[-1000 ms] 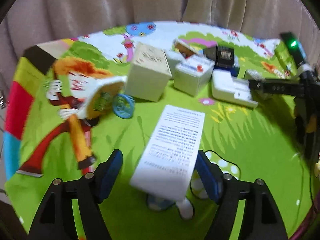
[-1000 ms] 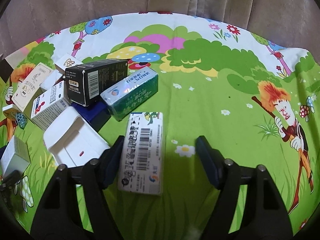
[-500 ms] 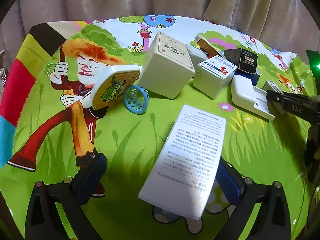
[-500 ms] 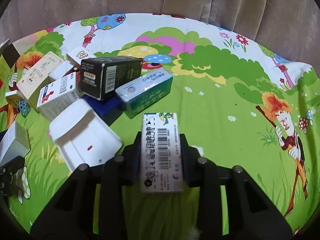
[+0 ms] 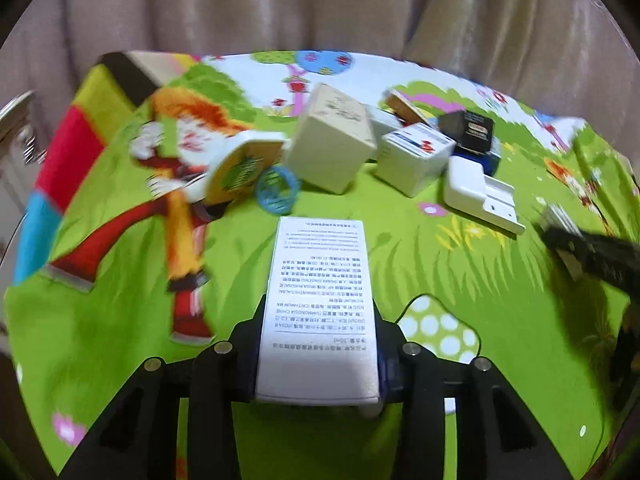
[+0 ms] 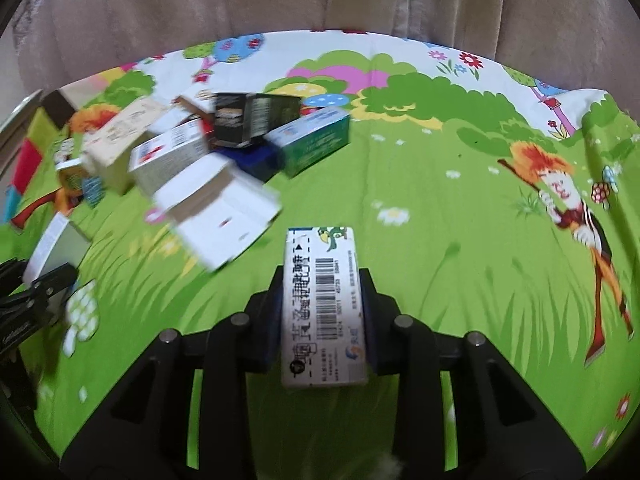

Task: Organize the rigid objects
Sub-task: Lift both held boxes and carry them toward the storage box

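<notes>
On the cartoon cloth [image 5: 500,280], left gripper [image 5: 318,364] has just closed: its fingers now clamp the white printed box [image 5: 320,300], loose a second ago. Right gripper [image 6: 320,320], wide before, now grips the barcode box [image 6: 322,304] tightly.

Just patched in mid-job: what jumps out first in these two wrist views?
Each gripper is clamped on a box: the left gripper holds a white text-covered box, the right gripper a barcoded box. Beyond them, a jumble of boxes crowds the bright cartoon cloth.
</notes>
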Tool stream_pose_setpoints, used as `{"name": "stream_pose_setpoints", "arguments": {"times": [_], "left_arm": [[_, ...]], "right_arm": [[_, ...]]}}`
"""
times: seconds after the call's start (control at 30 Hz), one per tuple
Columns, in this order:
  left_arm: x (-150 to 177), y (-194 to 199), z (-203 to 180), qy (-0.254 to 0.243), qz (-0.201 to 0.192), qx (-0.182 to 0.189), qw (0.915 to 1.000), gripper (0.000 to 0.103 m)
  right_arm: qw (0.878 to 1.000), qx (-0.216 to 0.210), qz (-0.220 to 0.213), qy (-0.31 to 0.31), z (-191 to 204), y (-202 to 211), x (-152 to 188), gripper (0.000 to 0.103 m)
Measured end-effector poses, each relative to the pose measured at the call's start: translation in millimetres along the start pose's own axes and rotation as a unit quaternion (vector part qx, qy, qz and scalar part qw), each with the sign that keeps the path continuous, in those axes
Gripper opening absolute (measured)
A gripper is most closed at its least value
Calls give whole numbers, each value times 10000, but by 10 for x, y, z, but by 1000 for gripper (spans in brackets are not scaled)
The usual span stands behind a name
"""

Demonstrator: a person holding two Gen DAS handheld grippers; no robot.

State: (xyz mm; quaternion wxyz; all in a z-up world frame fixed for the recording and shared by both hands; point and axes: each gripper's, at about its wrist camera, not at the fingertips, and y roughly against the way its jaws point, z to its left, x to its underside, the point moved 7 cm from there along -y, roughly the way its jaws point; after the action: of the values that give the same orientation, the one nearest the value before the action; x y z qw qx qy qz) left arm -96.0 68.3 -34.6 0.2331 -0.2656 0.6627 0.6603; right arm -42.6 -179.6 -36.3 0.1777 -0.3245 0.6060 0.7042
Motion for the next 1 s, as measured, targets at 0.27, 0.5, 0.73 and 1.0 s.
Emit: {"name": "stream_pose_setpoints", "arguments": {"times": [0.27, 0.5, 0.73, 1.0], "left_arm": [[312, 467, 384, 869, -237, -114, 9959, 42], [-46, 1406, 415, 607, -1180, -376, 9904, 42], [-335, 2014, 120, 262, -1841, -227, 9823, 42], [-389, 2213, -296, -110, -1986, -33, 9800, 42]], "right_arm": [[9935, -585, -302, 927, 886, 403, 140, 37], [9833, -798, -995, 1302, 1281, 1145, -112, 37], [9751, -585, -1663, 1349, 1242, 1867, -331, 37], [9682, -98, -2154, 1268, 901, 2447, -234, 37]]}}
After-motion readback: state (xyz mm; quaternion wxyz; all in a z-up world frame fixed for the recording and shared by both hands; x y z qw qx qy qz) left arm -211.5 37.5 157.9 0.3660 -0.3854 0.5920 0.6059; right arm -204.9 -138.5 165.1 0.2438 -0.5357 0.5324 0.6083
